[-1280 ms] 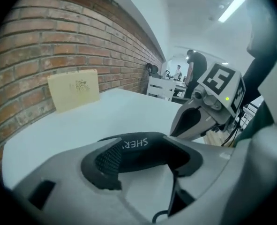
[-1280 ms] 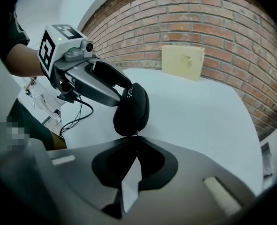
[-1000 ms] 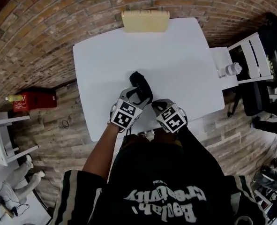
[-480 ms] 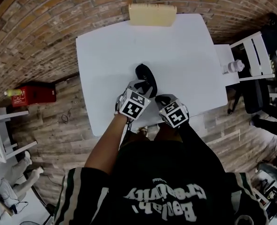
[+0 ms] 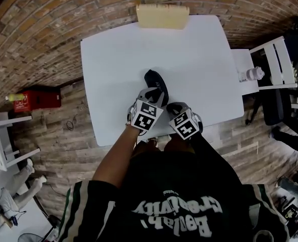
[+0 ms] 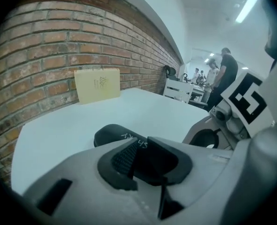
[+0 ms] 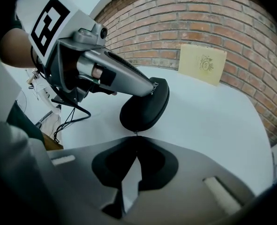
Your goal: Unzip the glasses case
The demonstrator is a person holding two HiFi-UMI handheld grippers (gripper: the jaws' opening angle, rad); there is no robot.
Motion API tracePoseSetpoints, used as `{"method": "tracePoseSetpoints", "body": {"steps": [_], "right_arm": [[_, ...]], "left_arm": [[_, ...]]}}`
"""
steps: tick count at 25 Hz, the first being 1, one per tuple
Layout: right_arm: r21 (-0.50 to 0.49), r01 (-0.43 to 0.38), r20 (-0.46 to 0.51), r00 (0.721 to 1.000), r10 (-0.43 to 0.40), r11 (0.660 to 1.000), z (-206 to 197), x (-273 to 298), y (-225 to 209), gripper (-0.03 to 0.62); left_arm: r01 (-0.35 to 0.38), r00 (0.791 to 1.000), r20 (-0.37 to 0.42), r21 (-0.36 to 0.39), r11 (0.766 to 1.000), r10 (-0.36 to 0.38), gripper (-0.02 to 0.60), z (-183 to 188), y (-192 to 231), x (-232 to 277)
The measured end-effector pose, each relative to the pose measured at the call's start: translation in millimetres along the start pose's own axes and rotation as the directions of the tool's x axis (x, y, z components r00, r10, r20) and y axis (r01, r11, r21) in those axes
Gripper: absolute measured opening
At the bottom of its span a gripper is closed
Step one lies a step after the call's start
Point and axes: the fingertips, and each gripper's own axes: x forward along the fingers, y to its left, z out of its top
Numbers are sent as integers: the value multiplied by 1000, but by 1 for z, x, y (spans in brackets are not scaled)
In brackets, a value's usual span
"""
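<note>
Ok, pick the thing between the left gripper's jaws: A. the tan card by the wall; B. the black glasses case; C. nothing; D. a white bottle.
B: the jaws of the left gripper, which have just been closing, sit on either side of the black glasses case.

Brick wall, plank floor, white table, white chair.
</note>
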Motion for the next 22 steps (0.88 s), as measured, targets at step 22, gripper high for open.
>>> {"method": "tracePoseSetpoints", "body": {"steps": [22], "right_arm": [[-45, 33, -1, 999, -33, 998, 8, -2, -17, 15]], "left_arm": [[-5, 1000, 29, -10, 1000, 5, 48, 0, 5, -3]]}}
